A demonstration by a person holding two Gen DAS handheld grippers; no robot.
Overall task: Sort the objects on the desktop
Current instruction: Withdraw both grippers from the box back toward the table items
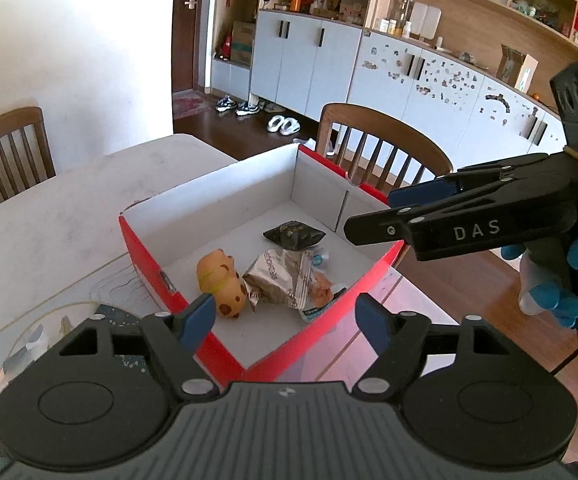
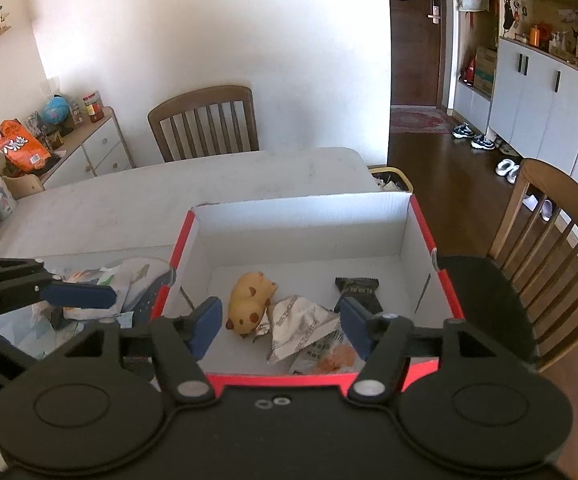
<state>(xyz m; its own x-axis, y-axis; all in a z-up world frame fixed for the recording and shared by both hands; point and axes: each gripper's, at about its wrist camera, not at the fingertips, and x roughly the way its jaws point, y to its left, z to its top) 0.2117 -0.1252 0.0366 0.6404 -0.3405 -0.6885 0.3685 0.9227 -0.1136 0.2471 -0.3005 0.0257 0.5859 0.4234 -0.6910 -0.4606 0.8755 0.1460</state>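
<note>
From the left wrist, the left gripper [image 1: 285,322] angles down over the near corner of the red box [image 1: 145,260], jaws wide and empty, while the gloved hand [image 1: 549,280] holds the right gripper [image 1: 369,212] above the box's right wall. From the right wrist, the right gripper [image 2: 281,326] tilts over the box [image 2: 441,272], jaws parted and empty. Inside lie one yellow toy [image 2: 249,302], one black packet [image 2: 357,286], one silver wrapper [image 2: 301,326] and one clear wrapper [image 2: 329,358].

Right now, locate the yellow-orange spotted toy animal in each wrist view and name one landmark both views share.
Left wrist view: the yellow-orange spotted toy animal lies lower centre, inside the red-edged white cardboard box, beside the left pad.
Right wrist view: the toy lies centre, on the box floor, left of the crumpled silver wrapper.
Shared landmark: the silver wrapper touching the toy.
</note>
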